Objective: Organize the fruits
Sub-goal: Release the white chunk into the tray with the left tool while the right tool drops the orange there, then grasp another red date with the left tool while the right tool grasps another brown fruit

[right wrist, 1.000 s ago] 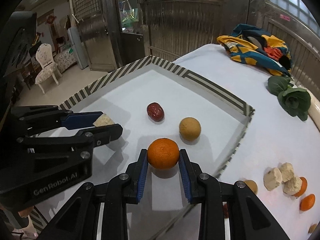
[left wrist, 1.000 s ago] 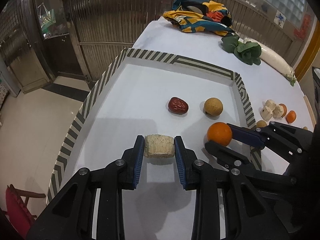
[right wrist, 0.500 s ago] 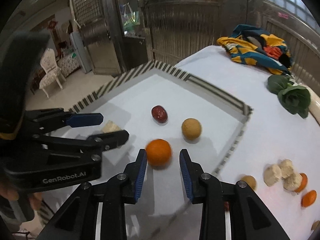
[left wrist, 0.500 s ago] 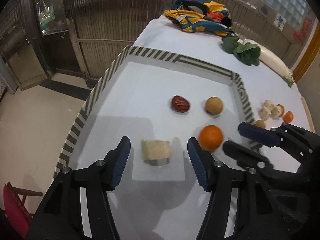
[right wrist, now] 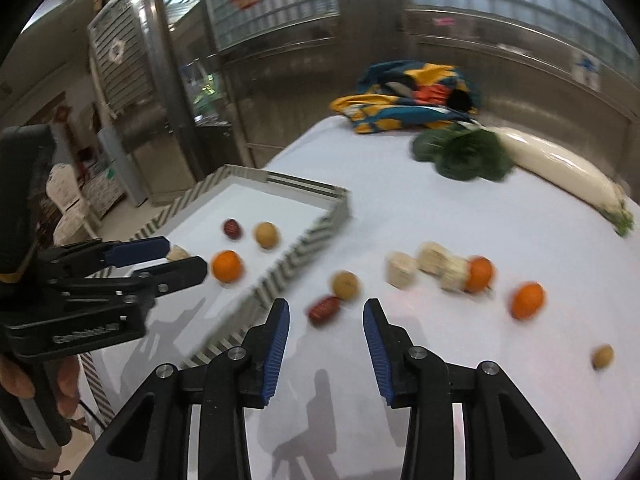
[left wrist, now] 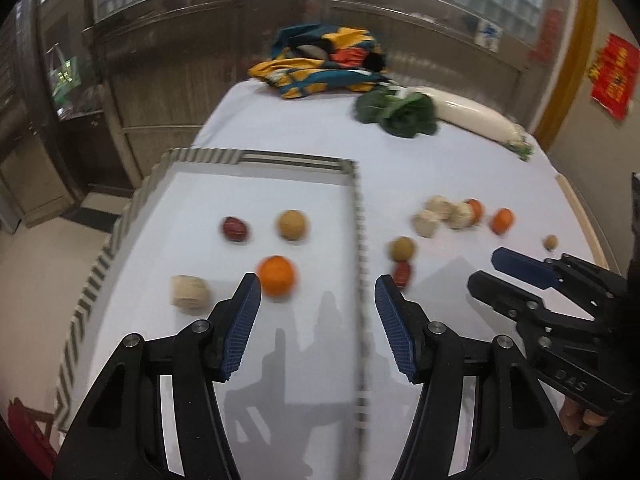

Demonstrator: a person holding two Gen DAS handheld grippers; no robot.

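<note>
A striped-rim white tray (left wrist: 358, 216) (right wrist: 320, 220) holds an orange (left wrist: 276, 275) (right wrist: 227, 266), a red date (left wrist: 234, 229), a tan round fruit (left wrist: 293, 224) and a beige chunk (left wrist: 190, 294). Outside it on the white table lie a tan fruit (right wrist: 345, 285), a red date (right wrist: 325, 309), beige chunks (right wrist: 432, 258), two oranges (right wrist: 528, 300) and a small tan fruit (right wrist: 603, 357). My left gripper (left wrist: 318, 292) is open and empty above the tray's right rim. My right gripper (right wrist: 325, 310) is open and empty, raised over the loose date.
A leafy green (left wrist: 398, 114) and a white radish (left wrist: 476, 118) lie at the back right. A colourful cloth bundle (left wrist: 324, 62) sits at the table's far end. The table edge drops to the floor on the left.
Both grippers opened, left the beige chunk and the orange in the tray, then pulled back, rose and swung right toward the loose fruit outside the tray.
</note>
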